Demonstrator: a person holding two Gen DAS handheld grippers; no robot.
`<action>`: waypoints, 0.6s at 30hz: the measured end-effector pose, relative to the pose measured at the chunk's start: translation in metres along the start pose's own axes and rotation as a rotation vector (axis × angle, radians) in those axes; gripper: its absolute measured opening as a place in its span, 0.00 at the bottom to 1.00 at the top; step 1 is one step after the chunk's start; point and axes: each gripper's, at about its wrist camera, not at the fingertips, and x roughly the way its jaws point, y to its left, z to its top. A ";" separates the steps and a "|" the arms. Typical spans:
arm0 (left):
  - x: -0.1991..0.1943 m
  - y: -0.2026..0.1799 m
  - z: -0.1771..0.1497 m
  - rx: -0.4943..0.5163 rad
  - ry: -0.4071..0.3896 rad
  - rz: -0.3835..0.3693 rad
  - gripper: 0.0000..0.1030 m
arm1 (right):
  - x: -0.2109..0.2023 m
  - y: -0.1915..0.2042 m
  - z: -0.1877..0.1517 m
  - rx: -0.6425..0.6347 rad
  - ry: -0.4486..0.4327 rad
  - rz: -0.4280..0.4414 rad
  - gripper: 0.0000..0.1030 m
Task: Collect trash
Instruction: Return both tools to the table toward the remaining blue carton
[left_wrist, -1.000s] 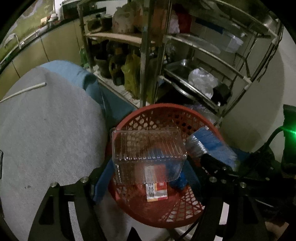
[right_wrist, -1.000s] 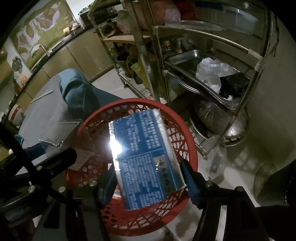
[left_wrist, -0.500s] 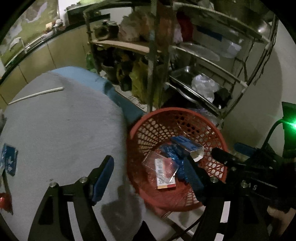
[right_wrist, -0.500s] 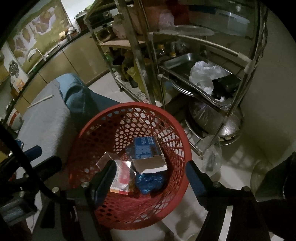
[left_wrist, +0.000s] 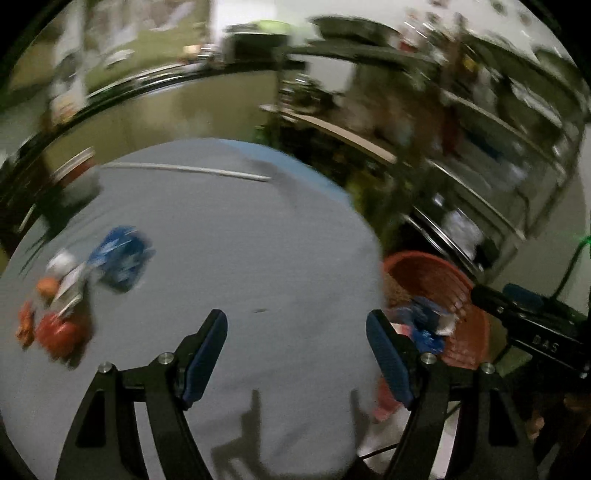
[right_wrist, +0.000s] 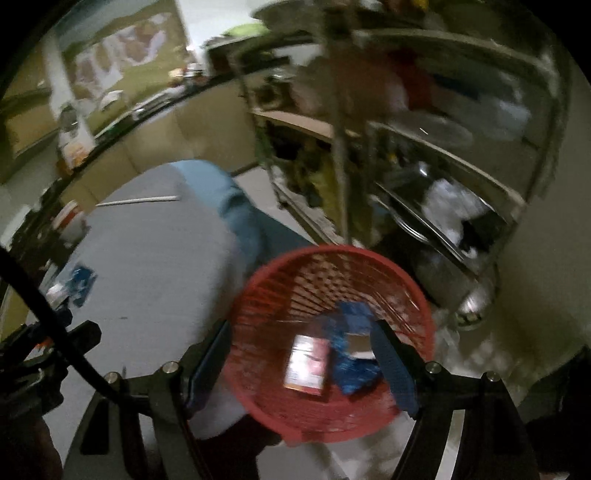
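Left wrist view, motion-blurred: left gripper jaws spread wide, nothing between them. Directly under and ahead of the jaws lies the grey table. Just outside the right-hand jaw, off the table edge and lower, sits the red basket; blue and white trash lies inside it. Ahead and well to the left of the jaws, on the table: a blue wrapper, beside it a cluster of orange-red scraps with something white, too blurred to identify. Farther ahead, a thin white stick lies across the far part of the table. Beyond, to the right, a metal shelf rack.

Right wrist view, also blurred: right gripper jaws spread wide, empty. Red basket sits below and between the jaws, extending ahead of them. Inside it: a red-and-white carton between the jaws, blue wrappers near the right-hand jaw. Left of the left-hand jaw, the table; blue wrapper far left on it. Shelf rack beyond the basket.
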 end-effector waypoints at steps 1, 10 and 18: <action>-0.004 0.012 -0.003 -0.026 -0.007 0.014 0.76 | -0.002 0.012 0.001 -0.020 -0.004 0.014 0.77; -0.028 0.150 -0.046 -0.328 -0.013 0.200 0.76 | 0.006 0.136 -0.016 -0.266 0.033 0.177 0.78; -0.038 0.221 -0.086 -0.471 0.003 0.333 0.76 | 0.030 0.205 -0.048 -0.400 0.119 0.285 0.77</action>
